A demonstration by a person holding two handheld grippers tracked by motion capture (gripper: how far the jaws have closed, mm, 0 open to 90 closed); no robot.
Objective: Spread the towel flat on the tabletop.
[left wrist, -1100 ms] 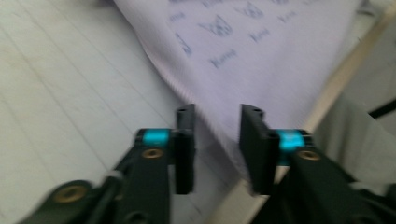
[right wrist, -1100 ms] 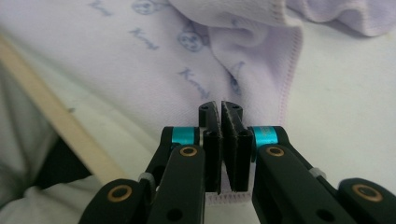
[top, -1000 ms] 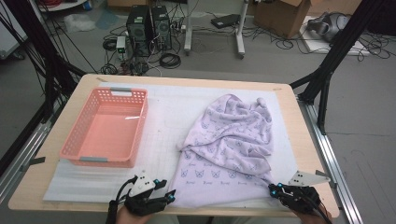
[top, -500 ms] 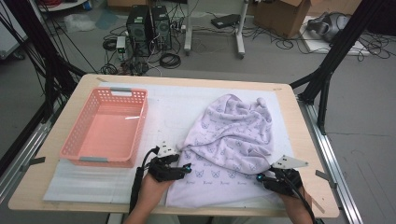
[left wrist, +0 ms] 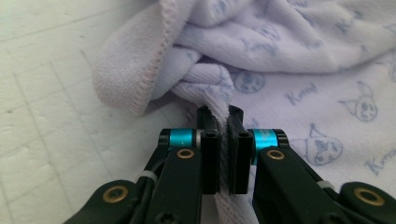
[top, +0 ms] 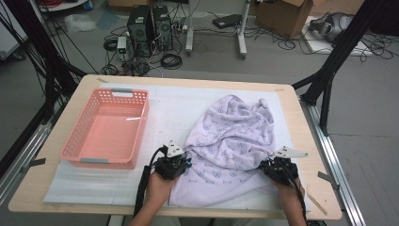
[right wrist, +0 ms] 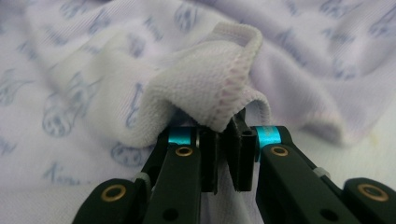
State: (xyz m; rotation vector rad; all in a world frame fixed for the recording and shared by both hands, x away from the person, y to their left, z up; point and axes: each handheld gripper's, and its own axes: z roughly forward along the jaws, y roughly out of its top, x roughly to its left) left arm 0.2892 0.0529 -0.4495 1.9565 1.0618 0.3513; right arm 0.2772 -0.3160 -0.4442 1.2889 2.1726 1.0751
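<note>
The lilac towel (top: 234, 146) lies crumpled just right of the pink basket (top: 107, 128), on the white mat (top: 174, 106). Both jaws have just closed: the left gripper (left wrist: 223, 122) is clamped on a bunched fold at the towel's basket-side edge, the right gripper (right wrist: 223, 128) pinches the hemmed edge on the side far from the basket. To do this well, lift the 2 grips together and draw them apart evenly — keeping the hem taut so neither fold slips out.
</note>
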